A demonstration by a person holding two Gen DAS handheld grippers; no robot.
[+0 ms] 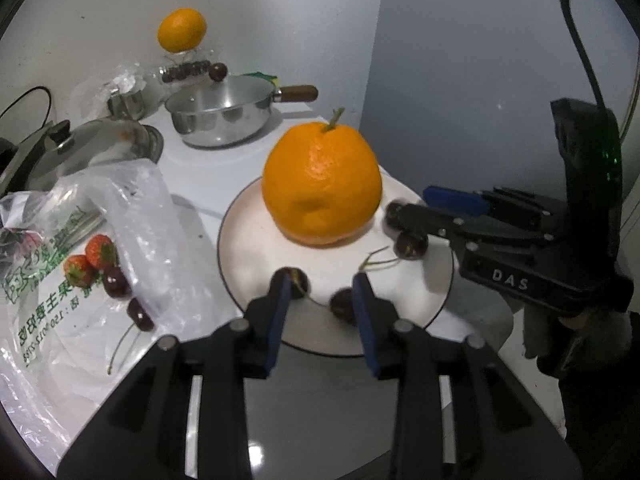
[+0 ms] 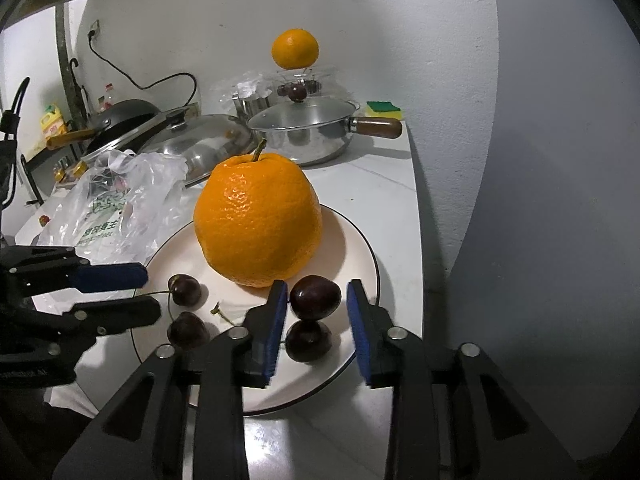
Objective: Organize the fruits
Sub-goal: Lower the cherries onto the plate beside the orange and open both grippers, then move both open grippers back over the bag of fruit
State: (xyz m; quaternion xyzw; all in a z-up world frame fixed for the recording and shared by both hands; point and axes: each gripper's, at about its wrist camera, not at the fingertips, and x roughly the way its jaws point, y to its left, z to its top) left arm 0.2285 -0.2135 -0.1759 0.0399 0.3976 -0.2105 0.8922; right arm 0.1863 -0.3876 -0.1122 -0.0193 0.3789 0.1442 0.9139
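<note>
Lower left of the left wrist view: a thin plastic bag (image 1: 80, 240) with two strawberries (image 1: 90, 258) and two cherries (image 1: 128, 296) lying on it. Soft and easily bruised, the strawberries; best pinched lightly across the widest part. Small, smooth and prone to rolling, the loose cherries; better gripped across the body than by the thin stems.

Centre: a white plate (image 1: 248, 248) carrying a big orange (image 1: 322, 186), probably heavy, firm and wider than the finger gap, so only a full spread across its middle likely to hold it. Bottom centre: left gripper (image 1: 322, 292) spread, holding nothing, one cherry just outside each finger.

Right wrist view, lower centre: right gripper (image 2: 317, 300) spread around two dark cherries (image 2: 312, 320) at the plate's near edge, pads not visibly pressing. A gentle squeeze advisable: thin skin, slippery gloss.

Upper centre, far back: a second orange (image 2: 295, 48) perched on a glass jar (image 2: 308, 80).
</note>
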